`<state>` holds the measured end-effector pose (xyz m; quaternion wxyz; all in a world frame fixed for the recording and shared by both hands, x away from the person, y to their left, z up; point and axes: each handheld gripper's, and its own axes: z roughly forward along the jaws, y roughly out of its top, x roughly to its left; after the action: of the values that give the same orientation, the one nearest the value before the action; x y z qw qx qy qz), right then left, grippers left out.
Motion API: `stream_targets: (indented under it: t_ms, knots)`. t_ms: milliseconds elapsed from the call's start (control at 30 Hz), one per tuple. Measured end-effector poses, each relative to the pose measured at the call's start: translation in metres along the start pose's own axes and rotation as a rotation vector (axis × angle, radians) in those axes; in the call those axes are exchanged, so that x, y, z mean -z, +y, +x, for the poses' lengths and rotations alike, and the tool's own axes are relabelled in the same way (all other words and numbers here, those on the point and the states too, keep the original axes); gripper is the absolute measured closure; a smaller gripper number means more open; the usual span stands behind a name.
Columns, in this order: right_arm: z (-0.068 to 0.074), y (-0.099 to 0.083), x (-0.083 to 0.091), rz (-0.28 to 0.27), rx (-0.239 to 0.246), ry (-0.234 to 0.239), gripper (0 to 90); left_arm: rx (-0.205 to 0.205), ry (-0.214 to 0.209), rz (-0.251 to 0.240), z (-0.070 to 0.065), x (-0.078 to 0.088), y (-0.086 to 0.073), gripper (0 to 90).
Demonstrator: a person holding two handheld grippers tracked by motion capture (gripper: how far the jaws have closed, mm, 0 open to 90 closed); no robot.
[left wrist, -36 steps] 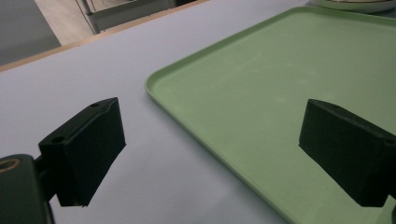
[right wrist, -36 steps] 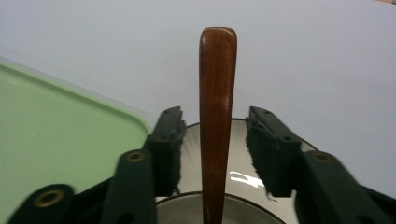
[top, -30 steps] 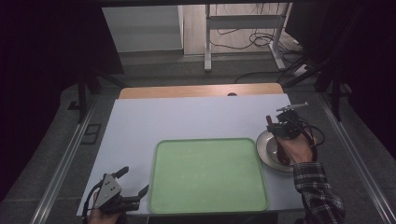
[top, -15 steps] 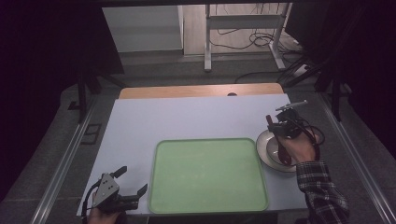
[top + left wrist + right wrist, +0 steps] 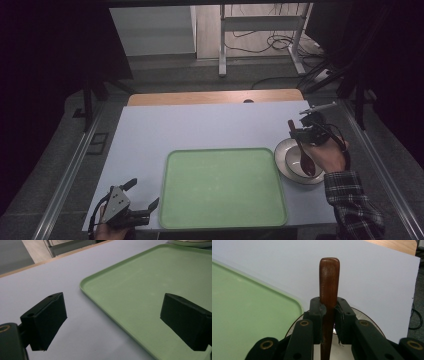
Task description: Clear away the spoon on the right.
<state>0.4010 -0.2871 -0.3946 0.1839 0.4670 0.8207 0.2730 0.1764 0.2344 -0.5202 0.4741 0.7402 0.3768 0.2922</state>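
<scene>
A dark wooden spoon (image 5: 306,163) hangs over the white bowl (image 5: 283,152) at the table's right side, handle end up and away from the person. My right gripper (image 5: 300,136) is shut on its handle. In the right gripper view the handle (image 5: 329,277) stands upright between the pressed pads of that gripper (image 5: 328,315), with the bowl's rim (image 5: 367,318) below. My left gripper (image 5: 142,194) rests at the front left corner, open and holding nothing, just left of the green tray (image 5: 222,187). Its jaws (image 5: 115,322) stand wide over the tray's near edge (image 5: 155,277).
The pale table sheet (image 5: 200,127) stretches bare behind the tray to a wooden strip (image 5: 210,97) at the far edge. The bowl sits close against the tray's right rim. Metal rails run along both table sides, and cables lie on the floor beyond.
My right gripper has risen a little with the spoon in it, lifting the spoon higher over the bowl. The left gripper has stayed where it was.
</scene>
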Motion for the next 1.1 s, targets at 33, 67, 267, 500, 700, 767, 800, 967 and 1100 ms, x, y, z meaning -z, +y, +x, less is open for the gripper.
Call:
stream_targets:
  t_ms: [33, 67, 267, 500, 700, 767, 800, 967, 1100]
  knots:
    - [0.0, 0.001, 0.002, -0.001, -0.002, 0.001, 77.1, -0.001, 0.0, 0.0, 0.0, 0.0, 0.0, 6.8]
    - [0.001, 0.001, 0.004, -0.001, -0.001, 0.003, 77.0, -0.001, 0.0, -0.001, 0.0, 0.0, 0.0, 7.0]
    - [0.004, 0.004, 0.016, -0.015, 0.002, 0.012, 77.1, 0.001, 0.001, -0.003, 0.0, 0.0, 0.0, 8.0]
    - [0.01, 0.007, 0.028, -0.018, -0.003, 0.026, 77.1, 0.002, 0.004, -0.003, 0.0, 0.0, 0.0, 8.2]
    - [0.017, 0.006, 0.037, -0.019, 0.012, 0.039, 77.1, 0.004, 0.003, -0.003, 0.0, 0.0, 0.0, 8.7]
    - [0.02, 0.006, 0.041, -0.019, 0.016, 0.042, 77.1, 0.005, 0.003, -0.003, 0.0, 0.0, 0.0, 8.8]
    - [0.022, 0.005, 0.043, -0.018, 0.017, 0.046, 77.1, 0.005, 0.003, -0.004, 0.0, 0.0, 0.0, 9.0]
    - [0.03, 0.003, 0.049, -0.011, 0.018, 0.07, 77.1, 0.004, 0.003, -0.002, 0.0, 0.0, 0.0, 9.8]
    - [0.037, -0.001, 0.051, 0.0, 0.028, 0.087, 77.2, 0.001, 0.004, 0.0, 0.0, 0.0, 0.0, 10.1]
